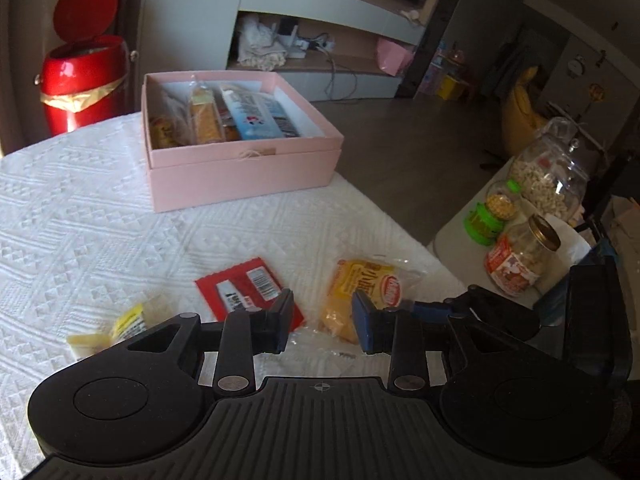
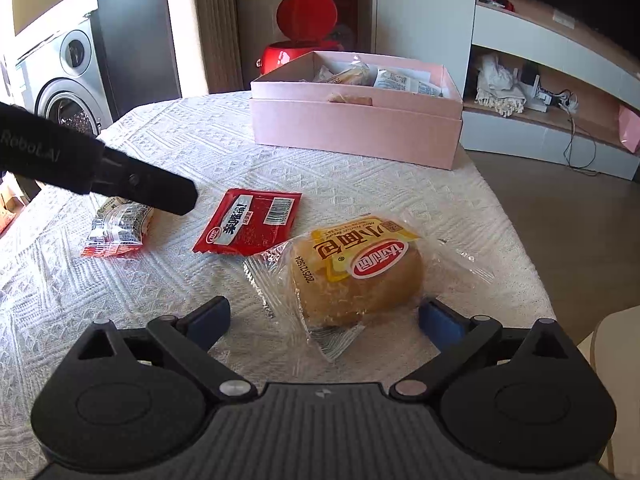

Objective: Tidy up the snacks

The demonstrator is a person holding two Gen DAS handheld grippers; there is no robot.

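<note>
A pink box (image 1: 240, 176) (image 2: 352, 128) holding several snack packets stands at the far side of the white tablecloth. On the cloth lie a wrapped bread bun (image 2: 356, 276) (image 1: 360, 292), a red sachet (image 2: 248, 222) (image 1: 244, 284) and a small striped packet (image 2: 118, 226) (image 1: 120, 326). My right gripper (image 2: 324, 320) is open, its blue pads either side of the bun's near end, close to the cloth. My left gripper (image 1: 322, 322) is open and empty, hovering between the sachet and the bun; it shows as a black arm in the right wrist view (image 2: 152, 190).
A red lidded bin (image 1: 80, 80) stands behind the table. A side table at the right holds glass jars (image 1: 548, 172). The table edge (image 1: 400, 220) runs close to the bun. A shelf unit (image 2: 552, 92) and washing machine (image 2: 68, 92) stand farther off.
</note>
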